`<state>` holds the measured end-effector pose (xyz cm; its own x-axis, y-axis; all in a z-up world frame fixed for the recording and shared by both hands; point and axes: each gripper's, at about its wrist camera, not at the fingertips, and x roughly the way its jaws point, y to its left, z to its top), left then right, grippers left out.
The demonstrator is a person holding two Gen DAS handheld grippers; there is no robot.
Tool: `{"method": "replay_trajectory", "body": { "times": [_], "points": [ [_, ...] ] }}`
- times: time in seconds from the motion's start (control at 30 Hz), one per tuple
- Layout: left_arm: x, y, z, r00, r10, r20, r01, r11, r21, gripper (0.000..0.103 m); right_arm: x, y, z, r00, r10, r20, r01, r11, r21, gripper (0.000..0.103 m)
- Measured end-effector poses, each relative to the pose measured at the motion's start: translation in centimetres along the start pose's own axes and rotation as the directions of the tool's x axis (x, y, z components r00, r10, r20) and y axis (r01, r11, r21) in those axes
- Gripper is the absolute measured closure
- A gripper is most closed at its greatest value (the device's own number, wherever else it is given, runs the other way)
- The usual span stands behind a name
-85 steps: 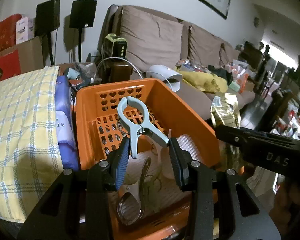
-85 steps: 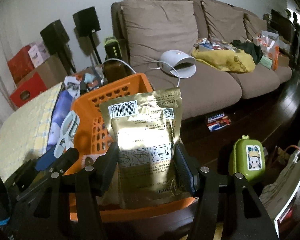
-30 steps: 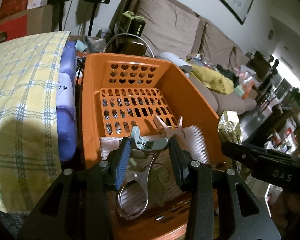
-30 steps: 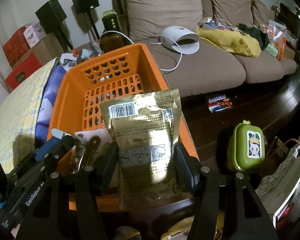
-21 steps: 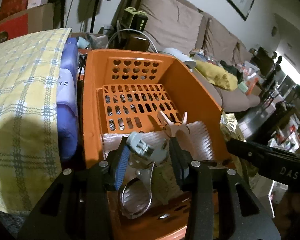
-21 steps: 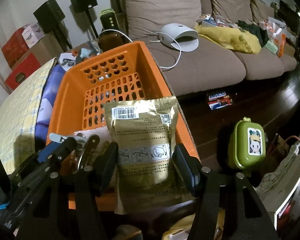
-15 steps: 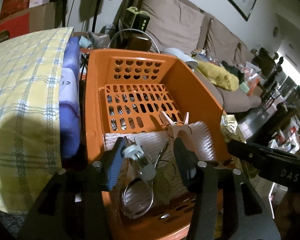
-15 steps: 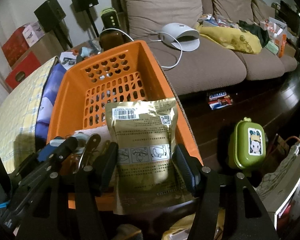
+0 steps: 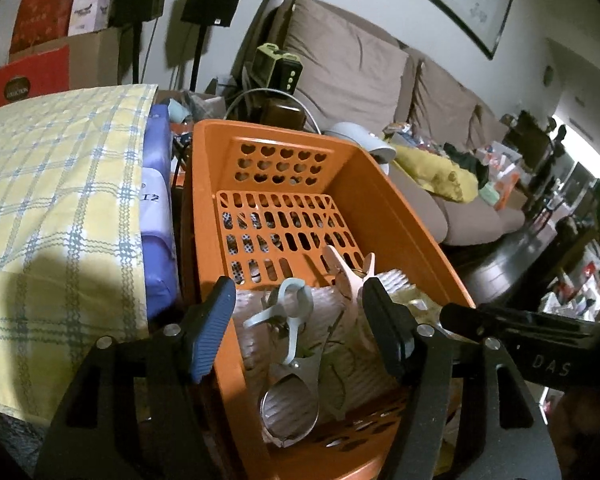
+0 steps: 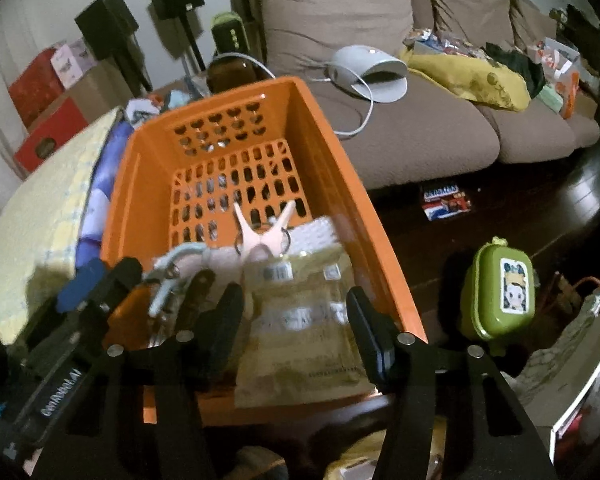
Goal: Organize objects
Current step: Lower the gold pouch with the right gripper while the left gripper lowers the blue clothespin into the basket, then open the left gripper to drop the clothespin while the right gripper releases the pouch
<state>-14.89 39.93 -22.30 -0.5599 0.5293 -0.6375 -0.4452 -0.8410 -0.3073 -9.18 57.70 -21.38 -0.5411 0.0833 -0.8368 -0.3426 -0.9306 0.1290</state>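
Two grippers: over orange basket [image 9: 388, 216].
Left gripper [image 9: 300, 320]: jaws opening, blue clip [image 9: 292, 312] released.
Right gripper [image 10: 296, 320]: closing; grip on gold pouch [image 10: 300, 328] unclear.
Next: withdraw both.

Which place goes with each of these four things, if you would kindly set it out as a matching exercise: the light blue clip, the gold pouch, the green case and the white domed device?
Things:
1. light blue clip
2. gold pouch
3. green case
4. white domed device

Places:
A. on the sofa seat, cord attached
B. in the orange basket, at its near right corner
C. outside the basket, to its right
D. in the basket on the white pack, beside the pink clip

Pairs: 1-D, 2-B, 3-C, 4-A
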Motion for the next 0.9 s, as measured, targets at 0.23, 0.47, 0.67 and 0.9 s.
{"method": "replay_trajectory", "body": {
  "times": [0.23,0.47,0.67,0.9],
  "points": [
    [0.25,-0.11,-0.13,1.000,0.003,-0.014,-0.003,1.000,0.007,0.040,-0.05,0.25,-0.09,1.000,0.020,0.000,-0.020,1.000,0.003,0.047],
    [0.20,0.00,0.02,1.000,0.006,-0.009,-0.006,1.000,0.005,0.040,-0.10,0.24,-0.05,1.000,0.023,0.001,-0.023,1.000,0.003,0.047],
    [0.04,0.23,0.25,1.000,0.005,0.006,-0.005,1.000,-0.002,0.040,-0.38,0.36,0.13,0.999,0.037,0.013,-0.037,0.999,0.003,0.047],
    [-0.04,0.29,0.15,1.000,0.010,0.012,-0.009,1.000,-0.001,0.040,-0.50,0.32,0.21,0.999,0.044,0.018,-0.044,0.999,0.010,0.047]
  ]
}}
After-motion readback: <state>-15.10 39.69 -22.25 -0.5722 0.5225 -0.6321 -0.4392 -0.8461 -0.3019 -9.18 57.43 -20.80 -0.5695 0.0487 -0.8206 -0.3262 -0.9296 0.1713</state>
